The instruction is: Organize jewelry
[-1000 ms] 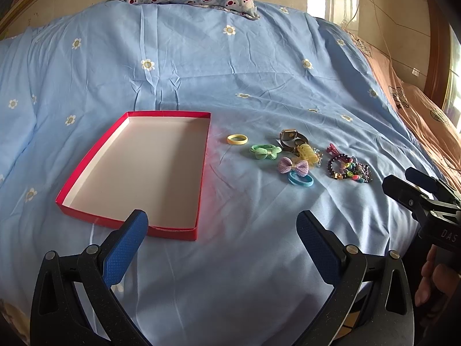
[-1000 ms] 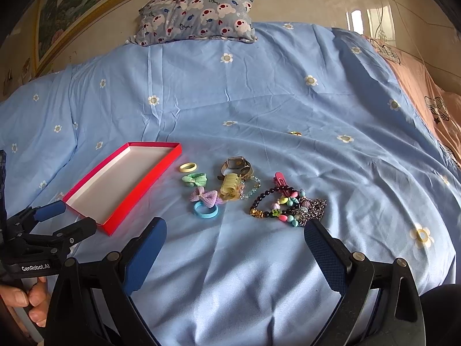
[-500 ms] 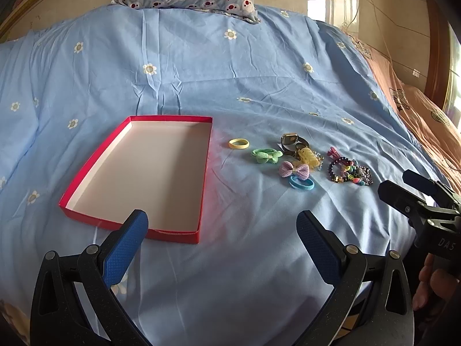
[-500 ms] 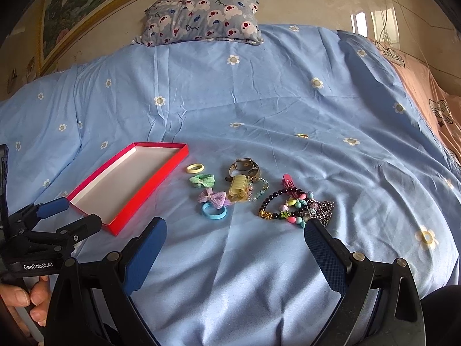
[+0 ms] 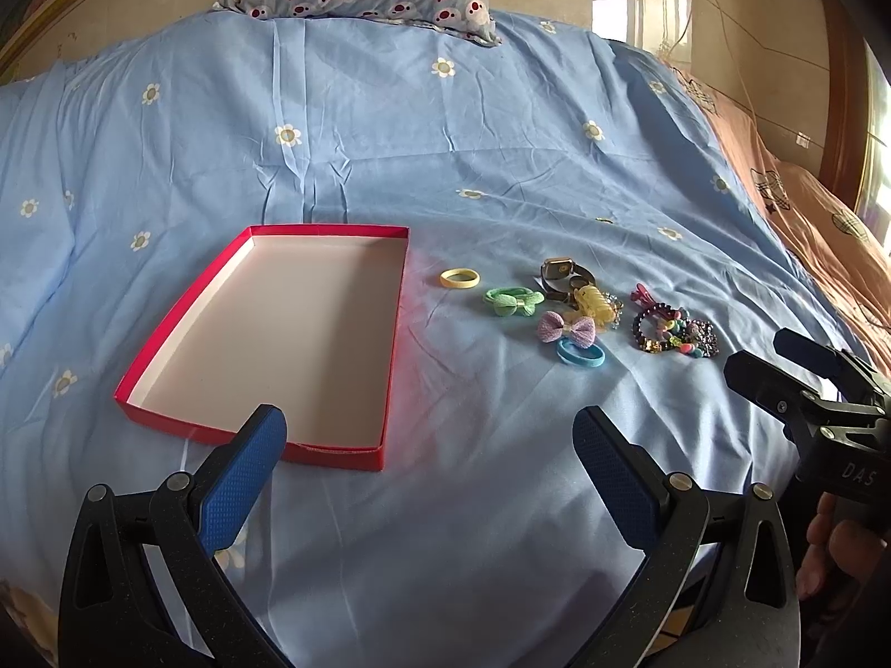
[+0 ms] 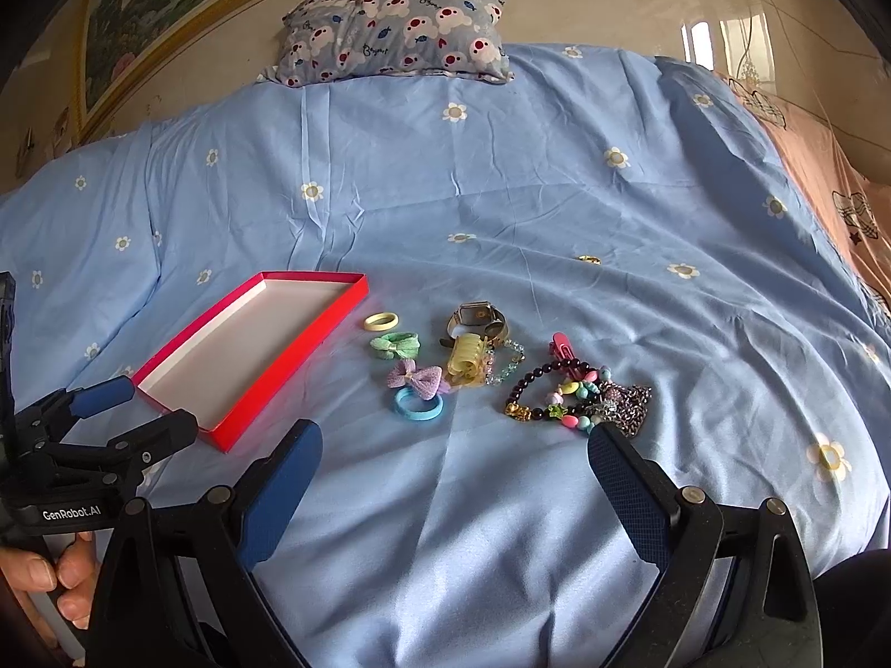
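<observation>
A blue bedsheet (image 5: 445,128) with small white flowers lies spread under both of my tongs, and a patterned pillow (image 6: 395,33) sits at its far end against the wall. On the sheet, to my left, a shallow red box (image 5: 390,345) lies open and bare inside. My left tongs (image 5: 429,445) hang above the sheet with the fingers spread wide, the left finger over the box's near edge, pinching nothing. My right tongs (image 6: 454,462) are spread just as wide above the sheet, also holding nothing, with the right fingertip close to the pile of beads. The jewelry lies in a small cluster on the sheet just right of the box, none of it inside. Farthest right is a tangle of bead bracelets (image 6: 562,389) with a dark chain (image 6: 632,403). Beside that sit a watch (image 6: 479,320) and a yellow hair clip (image 6: 468,364), touching. Nearer the box come a purple bow (image 6: 417,378), a green bow (image 6: 395,345), a blue hair tie (image 6: 417,406) against the purple bow, and a yellow hair tie (image 6: 381,321) lying apart, closest to the box.
</observation>
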